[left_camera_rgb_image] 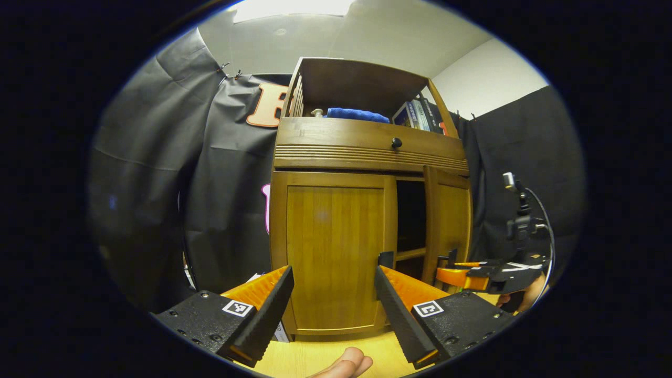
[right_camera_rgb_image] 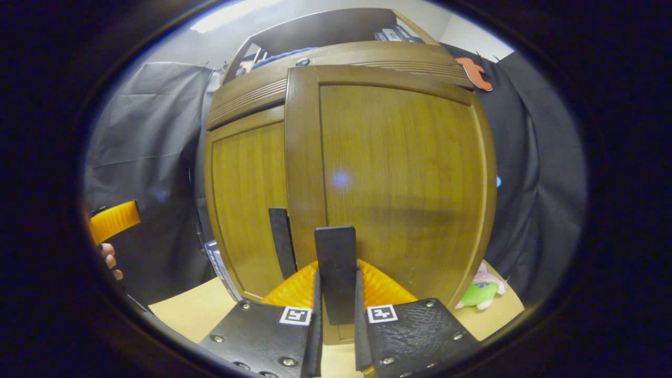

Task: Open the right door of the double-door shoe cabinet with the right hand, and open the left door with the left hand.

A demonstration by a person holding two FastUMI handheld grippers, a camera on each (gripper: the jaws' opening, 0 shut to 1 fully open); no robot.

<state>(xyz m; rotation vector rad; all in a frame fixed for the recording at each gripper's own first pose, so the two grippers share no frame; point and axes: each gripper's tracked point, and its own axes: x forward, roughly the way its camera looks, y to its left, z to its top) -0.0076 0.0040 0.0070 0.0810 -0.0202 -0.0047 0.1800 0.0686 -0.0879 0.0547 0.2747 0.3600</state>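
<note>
left gripper view
left tongs (left_camera_rgb_image: 334, 299): jaws spread wide, nothing between them, low in front of the cabinet
shoe cabinet (left_camera_rgb_image: 367, 157): stands on the light wood surface (left_camera_rgb_image: 315, 357), dead ahead
left door (left_camera_rgb_image: 333, 252): flush with the frame, its dark handle (left_camera_rgb_image: 386, 259) at the inner edge, just beside the left tongs' right-hand finger; contact with it cannot be told
right door (left_camera_rgb_image: 447, 220): swung out partway, dark gap between it and the left door, a shelf edge visible inside
right tongs (left_camera_rgb_image: 451, 260): at the lower edge of the right door, a hand (left_camera_rgb_image: 525, 296) behind them; state cannot be told from here
drawer (left_camera_rgb_image: 367, 139): above the doors, dark round knob (left_camera_rgb_image: 396, 142)
top shelf: blue cloth (left_camera_rgb_image: 357, 114), books (left_camera_rgb_image: 420, 115) leaning at the right
fingertips (left_camera_rgb_image: 349, 363): at the bottom edge, over the surface

right gripper view
right tongs (right_camera_rgb_image: 336, 294): closed on the right door's dark upright handle (right_camera_rgb_image: 336, 268), a finger on each side of it
right door (right_camera_rgb_image: 399, 178): close up, standing proud of the left door
left door (right_camera_rgb_image: 247, 205): behind and to the left, its handle (right_camera_rgb_image: 281, 241) along the inner edge
left tongs (right_camera_rgb_image: 113, 220): one finger at the far left, a hand (right_camera_rgb_image: 110, 260) just below it
plush toy (right_camera_rgb_image: 480, 291): green and pink, on the surface (right_camera_rgb_image: 184, 310) by the cabinet's right lower corner
</note>
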